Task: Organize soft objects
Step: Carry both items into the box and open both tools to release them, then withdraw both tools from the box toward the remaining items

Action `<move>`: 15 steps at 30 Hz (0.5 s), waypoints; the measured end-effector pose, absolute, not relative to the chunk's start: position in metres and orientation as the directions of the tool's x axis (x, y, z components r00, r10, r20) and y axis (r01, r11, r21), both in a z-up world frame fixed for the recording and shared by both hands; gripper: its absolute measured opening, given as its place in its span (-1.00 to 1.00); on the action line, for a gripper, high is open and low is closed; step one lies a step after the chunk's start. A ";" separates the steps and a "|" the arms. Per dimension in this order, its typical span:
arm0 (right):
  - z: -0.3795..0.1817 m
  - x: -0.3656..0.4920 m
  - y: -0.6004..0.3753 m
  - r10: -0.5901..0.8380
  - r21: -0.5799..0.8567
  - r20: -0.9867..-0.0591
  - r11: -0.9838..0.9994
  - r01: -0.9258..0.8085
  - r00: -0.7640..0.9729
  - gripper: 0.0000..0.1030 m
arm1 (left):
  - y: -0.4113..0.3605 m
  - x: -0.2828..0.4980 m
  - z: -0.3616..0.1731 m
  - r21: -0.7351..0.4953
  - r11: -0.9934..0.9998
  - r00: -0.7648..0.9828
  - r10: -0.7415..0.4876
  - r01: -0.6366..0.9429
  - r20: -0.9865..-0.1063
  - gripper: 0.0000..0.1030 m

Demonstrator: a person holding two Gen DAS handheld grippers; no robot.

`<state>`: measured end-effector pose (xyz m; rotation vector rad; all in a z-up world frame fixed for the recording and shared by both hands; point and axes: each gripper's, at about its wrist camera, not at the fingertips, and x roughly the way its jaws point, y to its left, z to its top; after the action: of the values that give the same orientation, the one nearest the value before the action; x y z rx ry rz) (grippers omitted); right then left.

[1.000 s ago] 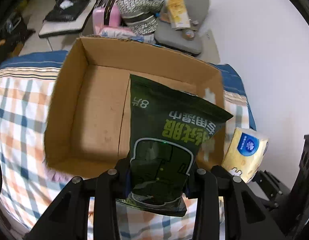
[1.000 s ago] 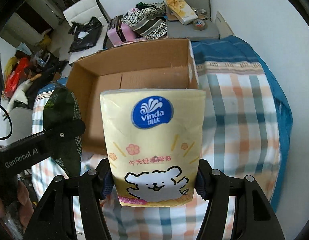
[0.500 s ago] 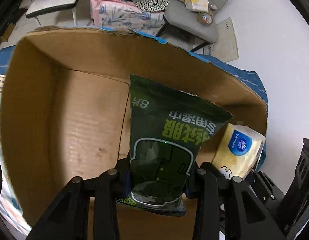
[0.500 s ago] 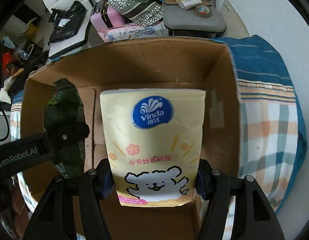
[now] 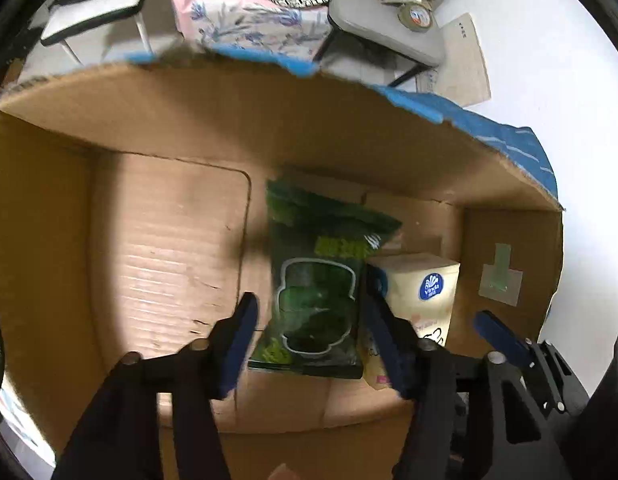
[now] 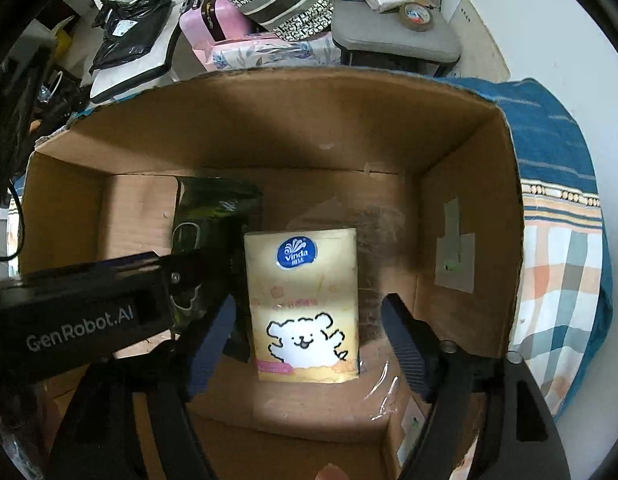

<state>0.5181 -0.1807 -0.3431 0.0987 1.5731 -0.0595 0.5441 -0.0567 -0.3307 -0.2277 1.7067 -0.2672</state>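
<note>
Nearest to us, our left gripper [image 5: 309, 340] has its blue-padded fingers [image 5: 239, 338] spread wide, clear of the green wipes pack [image 5: 317, 292] that lies between them on the floor of the cardboard box [image 5: 161, 248]. Our right gripper [image 6: 309, 340] is likewise released, its fingers [image 6: 407, 346] parted on either side of the yellow Vinda tissue pack [image 6: 303, 304], touching neither edge. In the right wrist view the tissue pack lies flat on the box floor [image 6: 309, 404], just beside the green pack [image 6: 213, 216], whose lower part hides behind the left gripper's black body. A taped patch [image 6: 455, 256] marks the box's right wall. Beyond the box, we see the checked bedcover [image 6: 561, 276] on the right, then a grey chair [image 6: 393, 36] carrying a tape roll [image 6: 418, 17], and a pink suitcase [image 6: 207, 20] beside it.
</note>
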 end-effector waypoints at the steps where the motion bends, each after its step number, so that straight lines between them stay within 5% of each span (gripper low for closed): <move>1: -0.340 0.518 -0.181 0.023 0.022 -1.000 0.995 0.101 -0.001 0.61 | -0.056 0.543 -0.327 -0.299 0.954 -0.142 -0.296 0.002 -0.945 0.35; 5: -0.318 0.502 -0.181 0.012 0.012 -1.000 0.994 0.111 -0.003 0.73 | -0.048 0.536 -0.310 -0.230 0.973 -0.087 -0.228 0.008 -0.970 0.72; 10: -0.305 0.486 -0.178 0.015 0.016 -1.000 0.994 0.109 0.008 0.98 | -0.035 0.517 -0.292 -0.151 0.988 -0.014 -0.151 0.018 -0.988 0.78; 15: -0.287 0.465 -0.174 0.038 0.043 -0.998 0.993 0.112 0.052 1.00 | -0.018 0.490 -0.268 -0.100 0.994 0.071 -0.102 0.041 -0.992 0.89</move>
<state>0.4650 -0.1744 -0.2872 0.1196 1.5187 -0.0565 0.4902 -0.0176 -0.2679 -0.0499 1.4965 -0.1074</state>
